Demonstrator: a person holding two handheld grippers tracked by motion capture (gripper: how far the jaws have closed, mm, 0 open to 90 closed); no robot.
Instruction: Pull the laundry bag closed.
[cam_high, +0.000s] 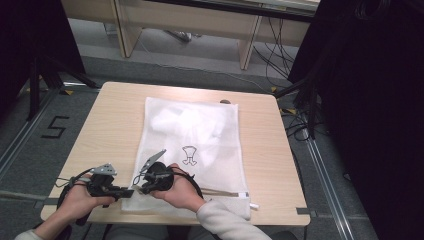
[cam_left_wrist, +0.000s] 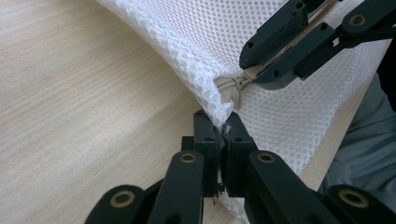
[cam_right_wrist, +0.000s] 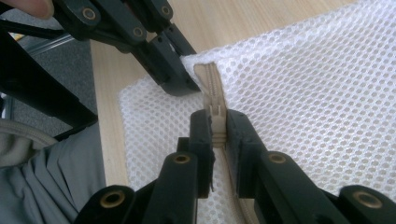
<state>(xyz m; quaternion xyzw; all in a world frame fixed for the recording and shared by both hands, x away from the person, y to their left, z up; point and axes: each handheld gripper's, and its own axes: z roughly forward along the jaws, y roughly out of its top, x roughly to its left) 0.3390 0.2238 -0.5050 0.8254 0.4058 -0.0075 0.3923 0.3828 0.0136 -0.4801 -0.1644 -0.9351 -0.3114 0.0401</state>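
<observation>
A white mesh laundry bag (cam_high: 200, 135) lies flat on the wooden table (cam_high: 110, 120), with a white garment (cam_high: 185, 122) bunched inside its far half. My left gripper (cam_high: 127, 192) is at the bag's near left corner, its jaws shut on the mesh corner (cam_left_wrist: 219, 122) just beside the zipper's end. Right next to it, my right gripper (cam_high: 137, 181) is shut on the beige zipper pull (cam_right_wrist: 215, 119) of the zipper (cam_right_wrist: 210, 79). In the left gripper view the right gripper (cam_left_wrist: 252, 79) pinches that pull just above my own jaws. The two grippers nearly touch.
The bag's zipper edge (cam_high: 220, 192) runs along the table's near side, close to the edge. A grey sleeve (cam_high: 220, 222) reaches in from below. Beyond the table stand a light wooden desk (cam_high: 190, 25), floor cables (cam_high: 280, 55) and dark stands (cam_high: 45, 75).
</observation>
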